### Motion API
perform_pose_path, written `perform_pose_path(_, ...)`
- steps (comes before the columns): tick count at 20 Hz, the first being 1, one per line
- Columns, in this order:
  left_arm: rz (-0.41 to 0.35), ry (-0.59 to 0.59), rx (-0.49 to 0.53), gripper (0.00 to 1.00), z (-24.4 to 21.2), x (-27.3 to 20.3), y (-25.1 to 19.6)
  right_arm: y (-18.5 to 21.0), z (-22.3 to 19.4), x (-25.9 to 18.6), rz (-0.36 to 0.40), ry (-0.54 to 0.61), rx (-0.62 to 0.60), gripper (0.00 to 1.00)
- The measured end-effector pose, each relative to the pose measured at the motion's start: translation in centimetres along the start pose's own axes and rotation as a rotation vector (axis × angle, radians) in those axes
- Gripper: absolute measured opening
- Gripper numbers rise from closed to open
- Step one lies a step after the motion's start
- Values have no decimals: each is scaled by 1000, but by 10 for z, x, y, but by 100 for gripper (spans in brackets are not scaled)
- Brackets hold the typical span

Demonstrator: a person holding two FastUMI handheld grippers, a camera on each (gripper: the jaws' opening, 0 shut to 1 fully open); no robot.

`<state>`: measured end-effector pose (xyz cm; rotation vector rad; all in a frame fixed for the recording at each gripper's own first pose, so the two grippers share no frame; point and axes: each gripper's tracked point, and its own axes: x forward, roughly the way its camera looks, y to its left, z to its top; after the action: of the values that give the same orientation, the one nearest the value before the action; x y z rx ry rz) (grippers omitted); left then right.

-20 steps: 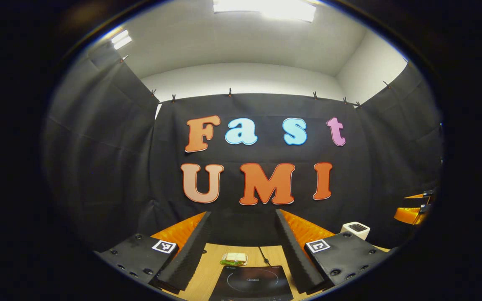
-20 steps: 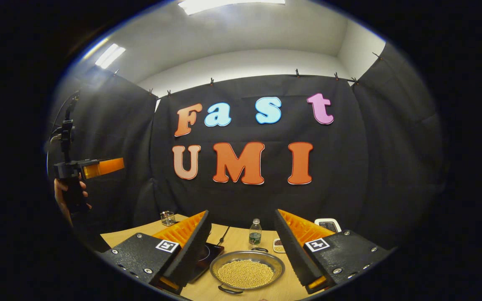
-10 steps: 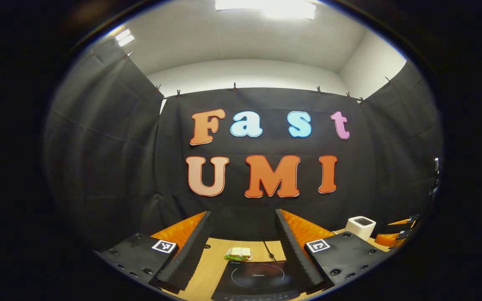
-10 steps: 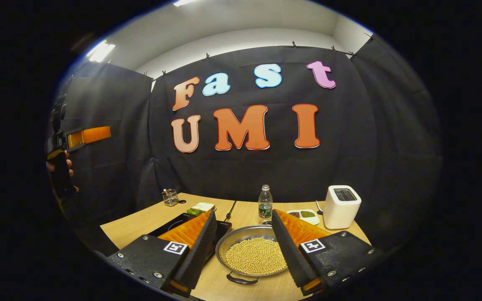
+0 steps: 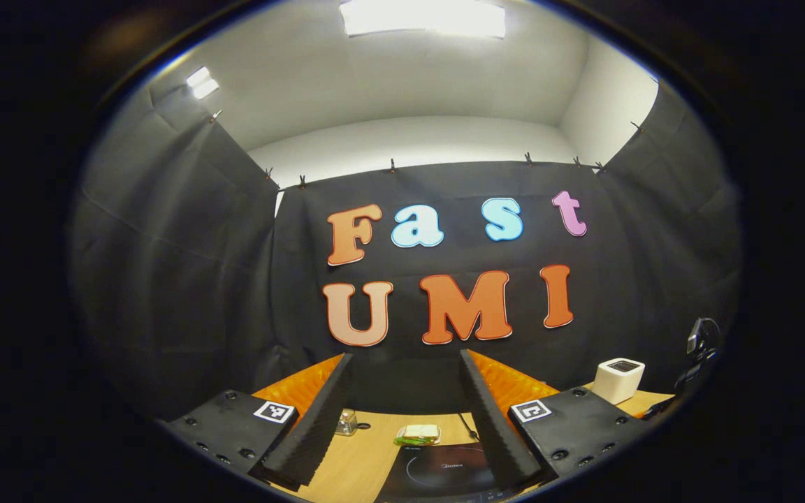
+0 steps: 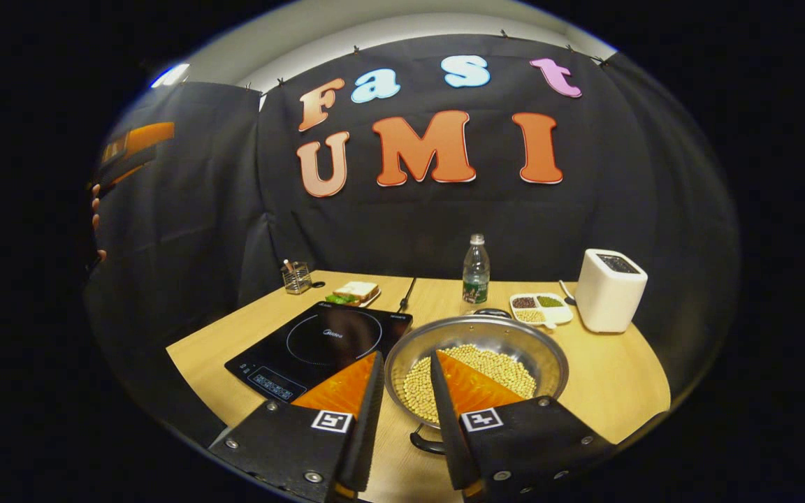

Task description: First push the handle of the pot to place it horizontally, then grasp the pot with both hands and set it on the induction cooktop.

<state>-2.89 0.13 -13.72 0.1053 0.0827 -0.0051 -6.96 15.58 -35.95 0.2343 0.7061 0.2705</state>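
A steel pot (image 6: 514, 337) filled with yellow beans stands on the wooden table (image 6: 612, 381), just right of the black induction cooktop (image 6: 318, 342). One dark loop handle (image 6: 423, 442) points toward me and the other (image 6: 490, 312) points away. My right gripper (image 6: 406, 358) hovers over the pot's near rim, fingers narrowed but apart, with nothing between them. In the left gripper view, my left gripper (image 5: 406, 356) is held high and wide open, above the cooktop (image 5: 444, 469). The left gripper (image 6: 133, 143) and the hand holding it appear at upper left in the right gripper view.
Behind the pot stand a water bottle (image 6: 476, 269), a divided dish of beans (image 6: 541, 307) and a white toaster (image 6: 608, 290). A sandwich plate (image 6: 353, 292) and a glass holder (image 6: 296, 277) sit behind the cooktop, whose cord (image 6: 406, 295) runs to the back.
My right gripper has dropped and tilted down over the pot, and its fingers have drawn closer together. The left gripper stayed high and open, drifting slightly.
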Motion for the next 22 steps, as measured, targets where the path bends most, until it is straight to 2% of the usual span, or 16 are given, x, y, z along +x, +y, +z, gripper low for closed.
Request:
perform_pose_path(3,33,-35,37,96,4,-3,8,6,-26,10,8,68,30,31)
perform_pose_path(6,36,-40,38,96,2,-6,7,13,-41,17,22,119,43,9)
perform_pose_path(8,40,-39,35,96,2,-5,8,17,-52,19,35,156,43,2)
perform_pose_path(15,49,-24,31,97,-2,-7,10,26,-105,27,63,367,112,0)
perform_pose_path(22,69,-13,30,96,-5,-10,13,26,-123,31,88,557,180,0)
